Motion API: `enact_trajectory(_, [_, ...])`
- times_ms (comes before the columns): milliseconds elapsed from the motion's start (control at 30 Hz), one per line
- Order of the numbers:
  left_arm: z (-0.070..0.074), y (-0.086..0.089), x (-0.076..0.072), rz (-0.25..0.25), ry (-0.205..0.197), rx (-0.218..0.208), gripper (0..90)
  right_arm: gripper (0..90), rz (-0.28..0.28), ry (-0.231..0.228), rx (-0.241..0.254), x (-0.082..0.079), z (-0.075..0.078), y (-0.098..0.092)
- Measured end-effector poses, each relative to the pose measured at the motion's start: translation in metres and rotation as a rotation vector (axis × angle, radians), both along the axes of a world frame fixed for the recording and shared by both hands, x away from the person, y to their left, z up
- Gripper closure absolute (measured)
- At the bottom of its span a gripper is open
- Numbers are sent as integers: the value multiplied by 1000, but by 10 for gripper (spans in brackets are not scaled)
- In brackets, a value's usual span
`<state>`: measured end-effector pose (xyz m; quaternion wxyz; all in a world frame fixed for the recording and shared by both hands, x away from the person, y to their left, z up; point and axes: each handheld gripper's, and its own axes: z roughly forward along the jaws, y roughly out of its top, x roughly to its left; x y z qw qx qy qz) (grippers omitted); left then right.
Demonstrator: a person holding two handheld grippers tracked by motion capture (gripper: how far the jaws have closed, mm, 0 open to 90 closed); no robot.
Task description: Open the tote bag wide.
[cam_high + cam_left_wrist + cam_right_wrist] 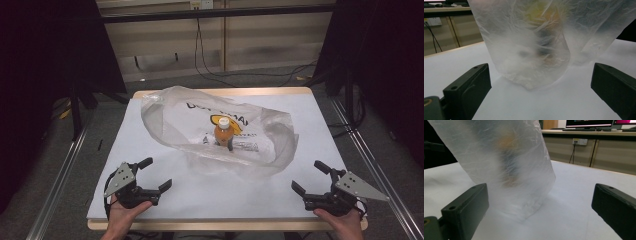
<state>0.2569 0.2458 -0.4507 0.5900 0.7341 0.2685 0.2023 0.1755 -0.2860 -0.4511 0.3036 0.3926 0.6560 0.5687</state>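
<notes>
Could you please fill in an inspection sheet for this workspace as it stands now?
Surface: white table top with a pale wooden edge, bare along the near side.
Job's things: crumpled clear plastic bag with black and yellow print at mid-table; orange bottle with a white cap standing upright inside it.
Clutter: nothing seen.
Grippers: left gripper and right gripper both open, near the front edge, apart from the bag, each held in a hand.
Cables: black cables on the floor and wall behind the table.
Surroundings: beige wall panels, dark curtains at both sides.
</notes>
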Motion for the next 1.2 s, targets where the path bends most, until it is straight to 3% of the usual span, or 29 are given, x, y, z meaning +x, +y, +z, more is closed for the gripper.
enact_trajectory(100, [1,2,2,-12,-3,28,27,31,-4,13,-5,1,-1,0])
enact_trajectory(200, [0,1,2,-11,9,8,42,87,6,26,-4,3,-2,0])
enact_trajectory(267, [0,3,3,-15,6,27,77,111,5,37,-5,3,-2,0])
enact_trajectory(300, [0,3,2,-13,15,16,77,182,20,48,-14,4,-2,-1])
enact_trajectory(333, [0,3,4,-41,26,-12,125,200,33,58,-3,6,-2,-1])
enact_trajectory(367, [0,5,4,-19,18,20,144,207,31,64,-5,6,-2,-1])
enact_trajectory(500, [2,9,4,-14,41,16,277,293,43,68,-2,9,-2,-2])
enact_trajectory(533, [2,12,4,-10,66,-12,322,388,68,72,2,10,-2,-3])
enact_trajectory(600, [2,14,4,-5,69,-27,376,441,77,78,7,10,-2,-3])
enact_trajectory(733, [3,16,3,-13,63,-1,489,531,105,80,9,10,-2,-3])
enact_trajectory(767, [3,16,3,-48,69,-8,489,556,110,80,8,10,-1,-3])
enact_trajectory(800, [4,15,2,-24,60,3,554,640,135,82,17,11,0,-4])
enact_trajectory(833, [5,15,2,-37,56,25,573,672,135,79,20,11,1,-4])
enact_trajectory(933, [7,13,1,-46,65,11,633,734,155,77,20,11,3,-4])
enact_trajectory(967, [9,12,2,-89,78,0,699,796,181,87,20,13,4,-3])
enact_trajectory(1000, [10,12,3,-105,78,19,717,817,184,87,14,13,5,-3])
enact_trajectory(1033, [11,12,2,-108,90,11,731,838,196,89,18,14,5,-2])
enact_trajectory(1067, [12,9,1,-78,84,0,755,858,200,96,13,14,6,-1])
enact_trajectory(1200, [15,10,1,-92,98,11,809,900,230,116,26,14,11,0])
